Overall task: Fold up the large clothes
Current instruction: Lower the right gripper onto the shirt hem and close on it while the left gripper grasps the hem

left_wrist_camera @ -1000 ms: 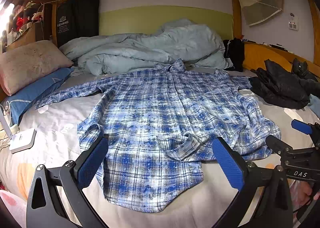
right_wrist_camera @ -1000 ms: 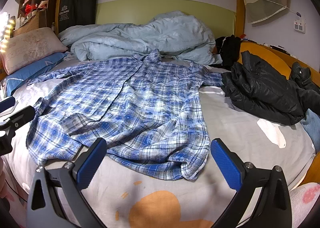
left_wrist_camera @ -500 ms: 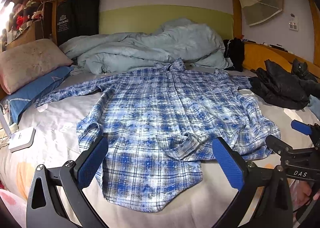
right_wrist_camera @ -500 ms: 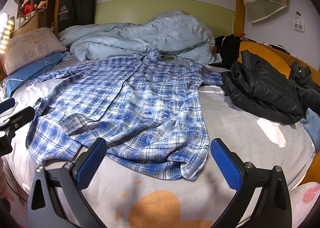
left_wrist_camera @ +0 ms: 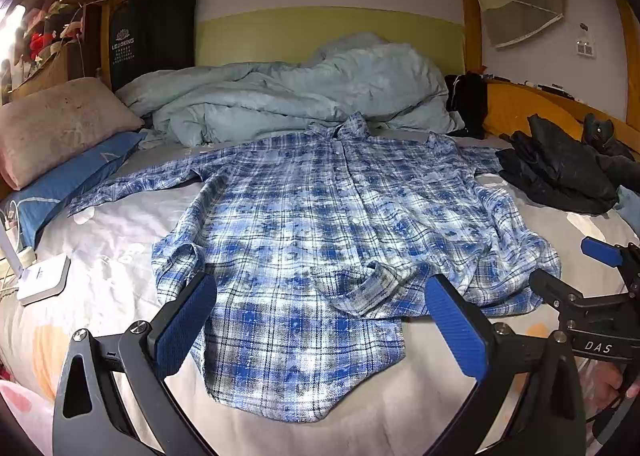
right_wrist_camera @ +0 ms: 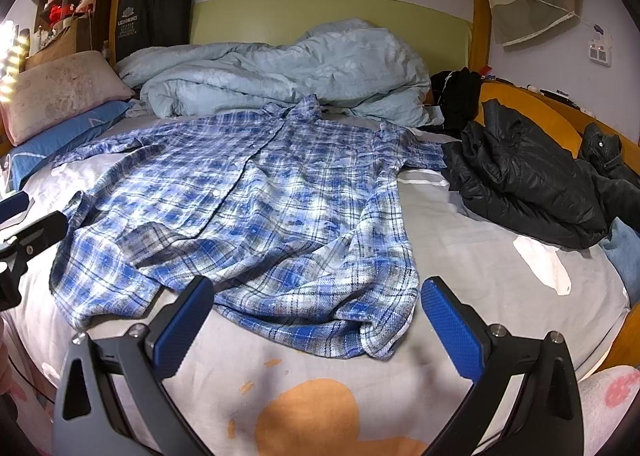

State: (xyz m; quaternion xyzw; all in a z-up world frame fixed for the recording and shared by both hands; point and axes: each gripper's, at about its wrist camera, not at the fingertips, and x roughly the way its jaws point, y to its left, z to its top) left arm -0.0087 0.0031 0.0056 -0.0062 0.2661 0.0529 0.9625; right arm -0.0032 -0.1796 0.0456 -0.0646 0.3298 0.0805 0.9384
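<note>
The bed (left_wrist_camera: 104, 256) fills both views, its pale sheet bare at the lower edges and printed with an orange shape at the bottom centre of the right wrist view. A crumpled light-blue duvet (left_wrist_camera: 304, 92) is heaped along the upper middle, against the green headboard and wooden frame. A black jacket (right_wrist_camera: 528, 184) lies bunched at the right, and a pink pillow (left_wrist_camera: 52, 124) on a blue one sits at the upper left.

The plaid shirt (left_wrist_camera: 320, 224) lies spread face up in the middle of the frame, collar toward the duvet at the top and hem toward the cameras at the bottom, so its long axis runs straight away from both grippers. One sleeve stretches to the left of the frame; the right side of the shirt is rumpled and partly doubled over near the hem.

The left gripper (left_wrist_camera: 320, 324) hangs over the lower hem with its blue pads spread wide and nothing between them. The right gripper (right_wrist_camera: 316, 320) is equally wide and empty, just short of the rumpled right-hand hem corner. Each looks about as near to its own side, so I judge folding has not begun and the bunched hem needs smoothing first.

A small white device (left_wrist_camera: 42, 276) rests on the sheet at the left edge.
</note>
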